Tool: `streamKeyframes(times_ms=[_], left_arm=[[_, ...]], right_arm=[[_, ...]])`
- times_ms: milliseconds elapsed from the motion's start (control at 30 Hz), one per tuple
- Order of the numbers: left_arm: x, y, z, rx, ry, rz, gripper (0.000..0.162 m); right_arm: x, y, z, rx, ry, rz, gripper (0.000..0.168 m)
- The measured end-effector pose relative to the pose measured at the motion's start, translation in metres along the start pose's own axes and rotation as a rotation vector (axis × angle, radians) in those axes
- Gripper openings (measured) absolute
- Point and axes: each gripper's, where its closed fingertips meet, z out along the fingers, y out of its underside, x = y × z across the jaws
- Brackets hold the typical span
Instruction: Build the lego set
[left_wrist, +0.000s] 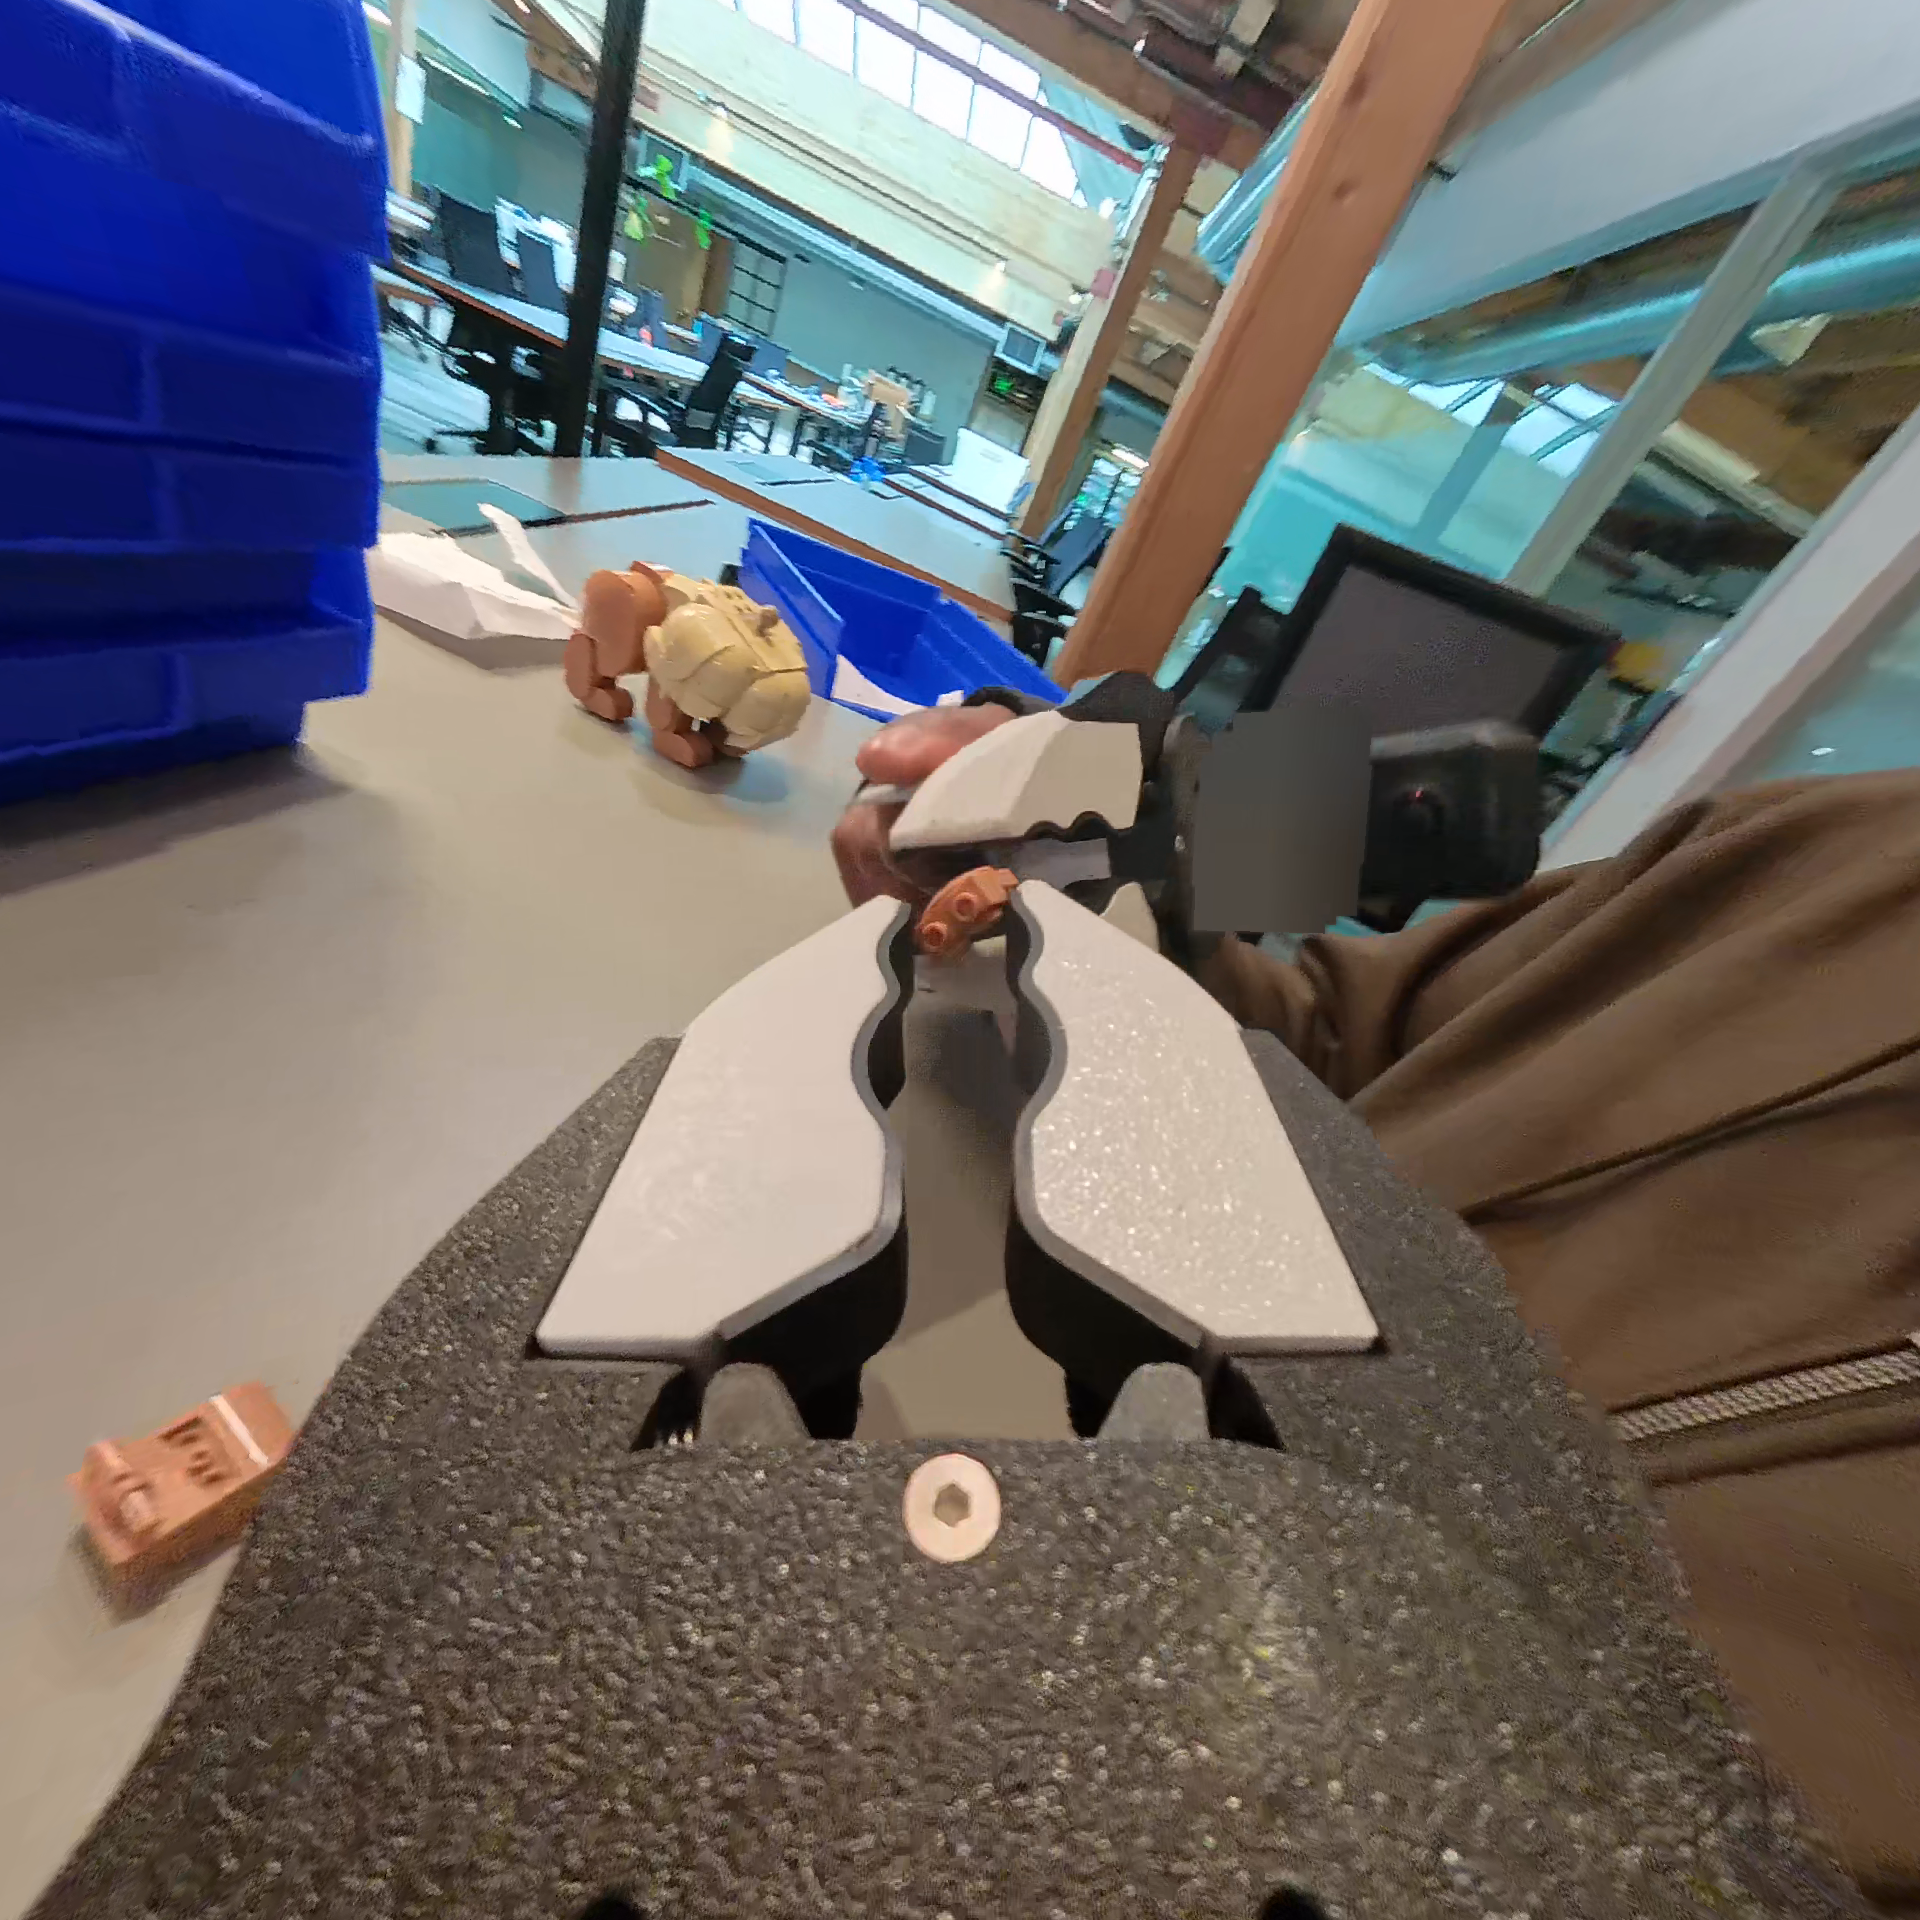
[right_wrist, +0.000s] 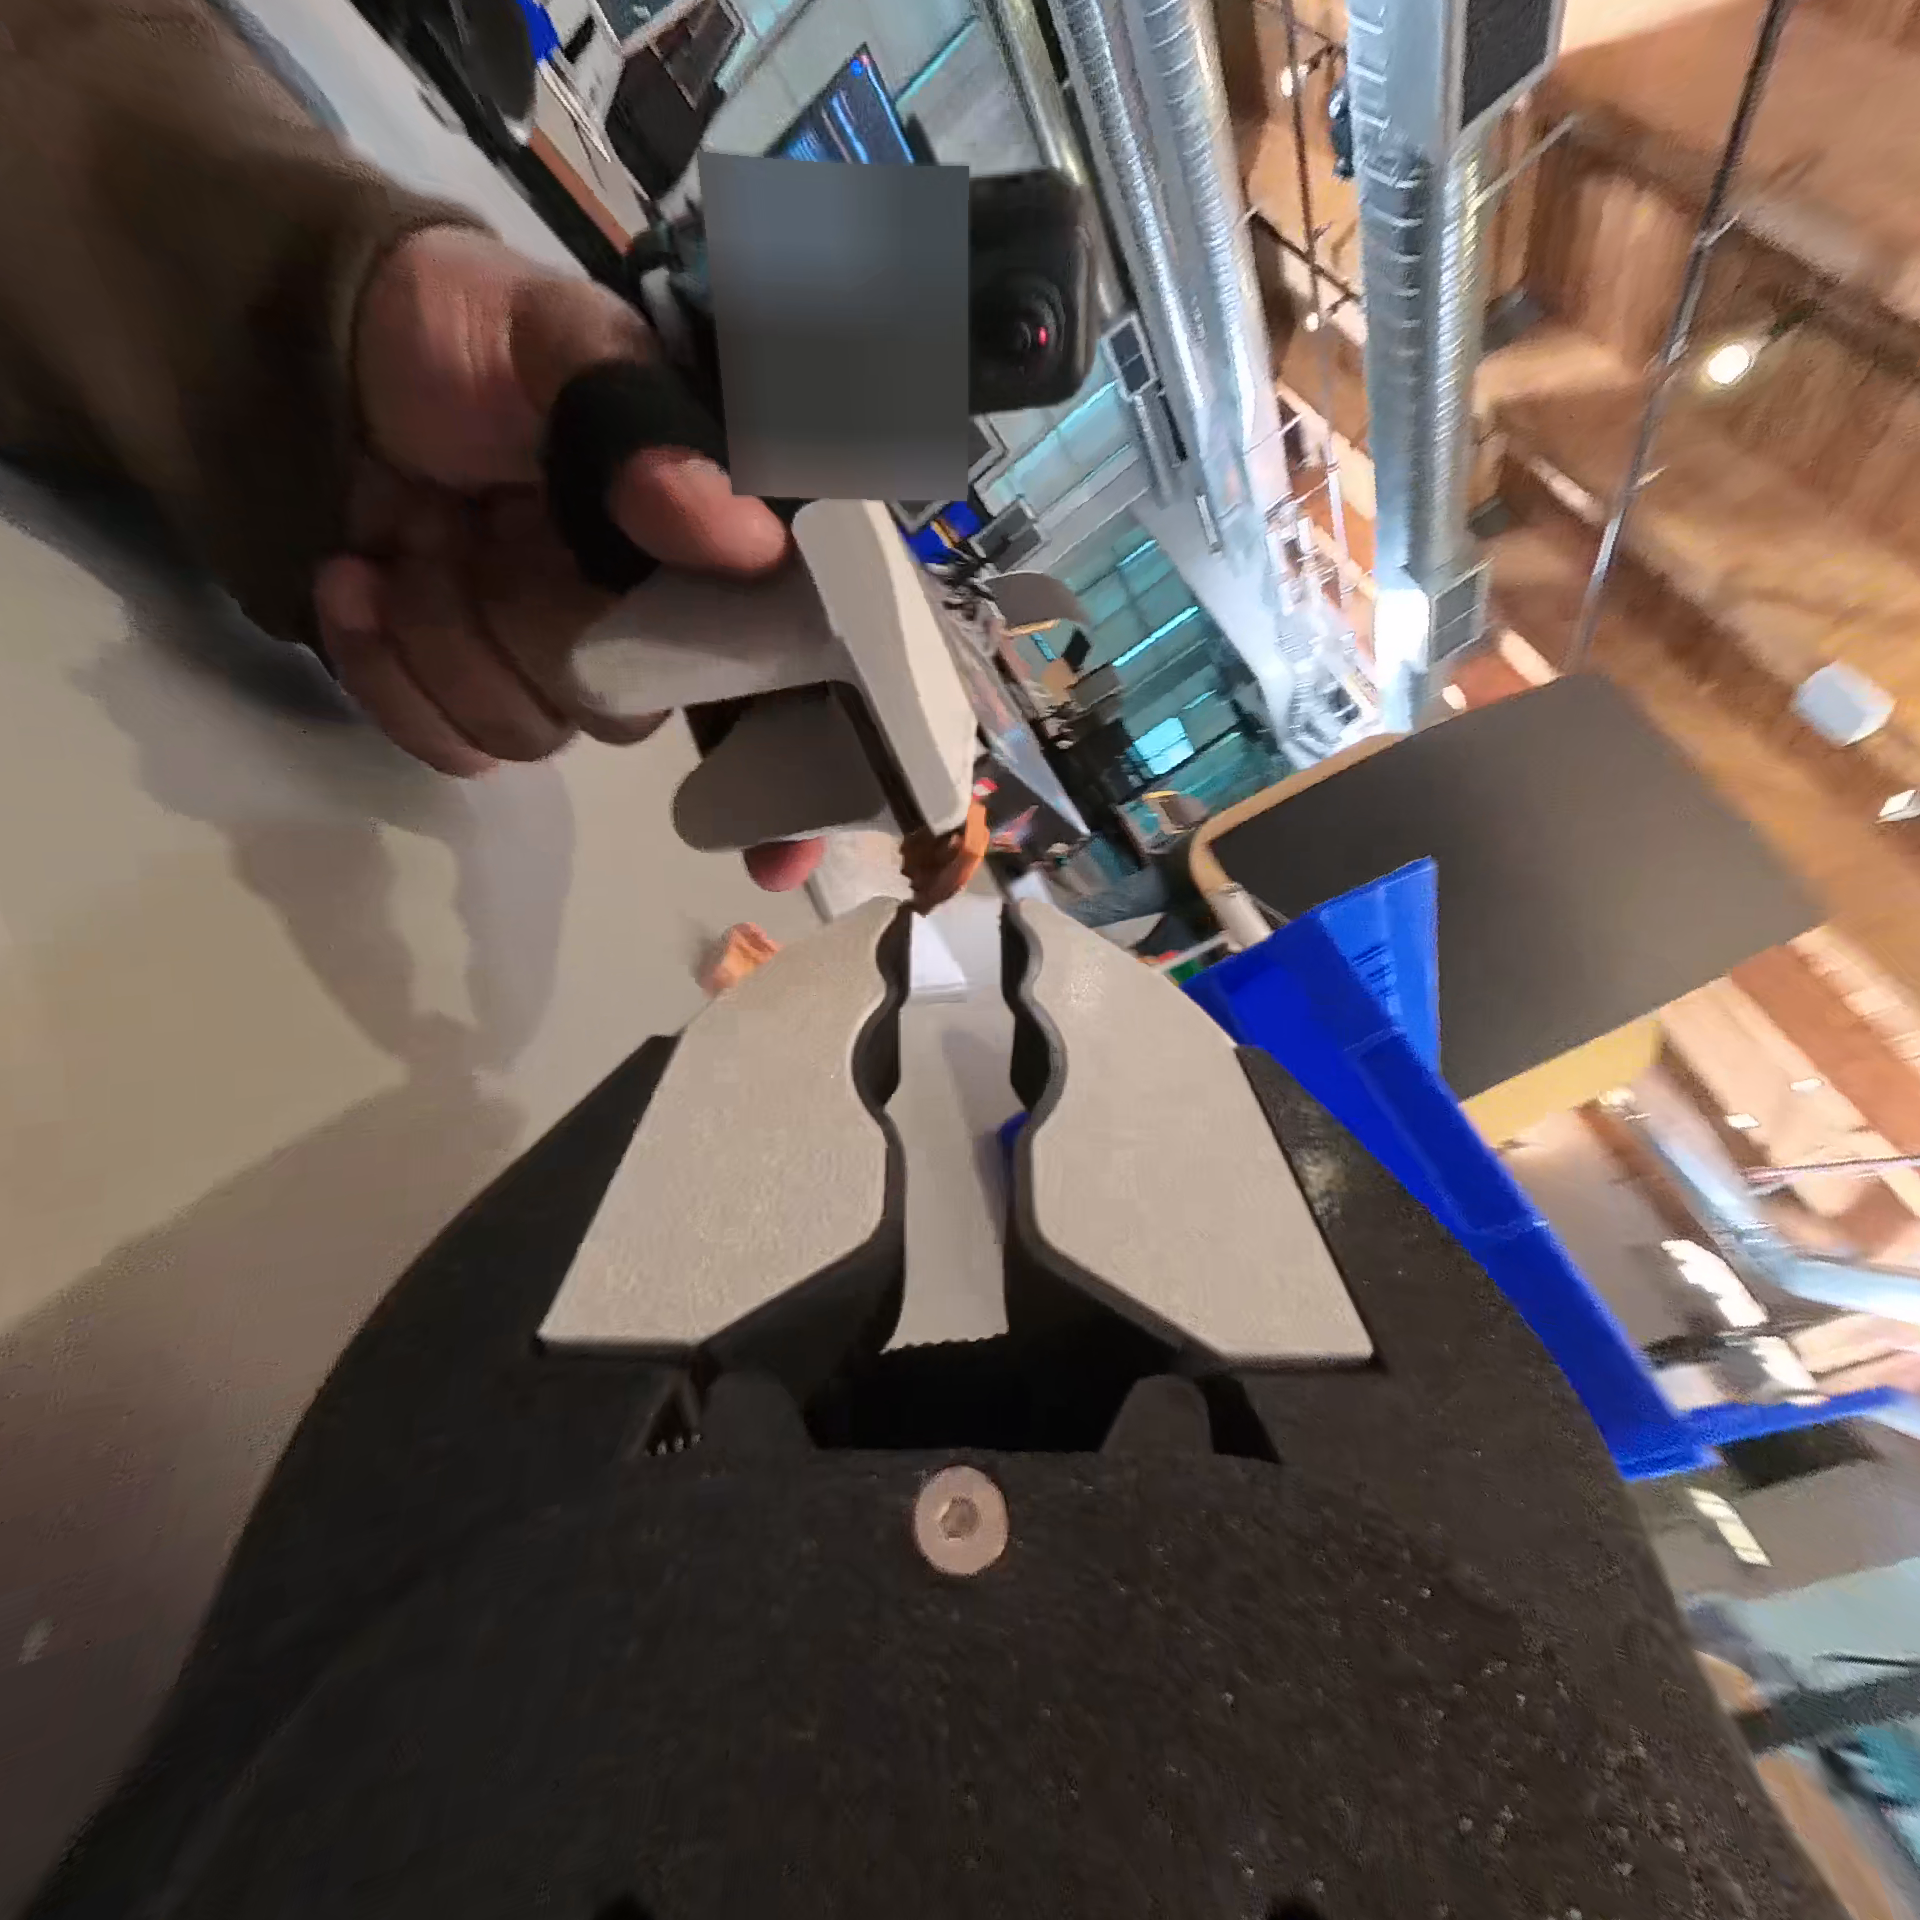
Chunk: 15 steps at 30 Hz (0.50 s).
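1. At eleven o'clock in the left wrist view only, a tan-and-brown lego animal (left_wrist: 691, 665) is standing on the grey table (left_wrist: 364, 987).
2. At one o'clock, a blue bin (left_wrist: 883, 623) is sitting; contents unclear.
3. The left gripper (left_wrist: 958, 914) and right gripper (right_wrist: 956, 914) are meeting tip to tip, narrowly parted around a small brown piece (left_wrist: 961, 912); whose grip is holding it, none can tell.

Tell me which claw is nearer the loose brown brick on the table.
Left. The left claw hangs beside the brick; the right claw sits beyond its tips.
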Motion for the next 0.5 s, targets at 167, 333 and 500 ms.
streamKeyframes(times_ms=[167,333,500], left_arm=[[0.003,0.004,0.001,-0.009,0.075,-0.122,0.016],[0.001,0.007,0.002,-0.018,0.081,-0.157,0.016],[-0.006,0.003,0.002,0.001,0.001,-0.094,0.018]], right_arm=[[-0.002,0.0,0.002,-0.014,0.047,-0.15,0.017],[-0.006,0.0,0.004,-0.025,0.038,-0.171,0.013],[-0.001,0.008,0.007,-0.092,0.042,-0.088,0.01]])
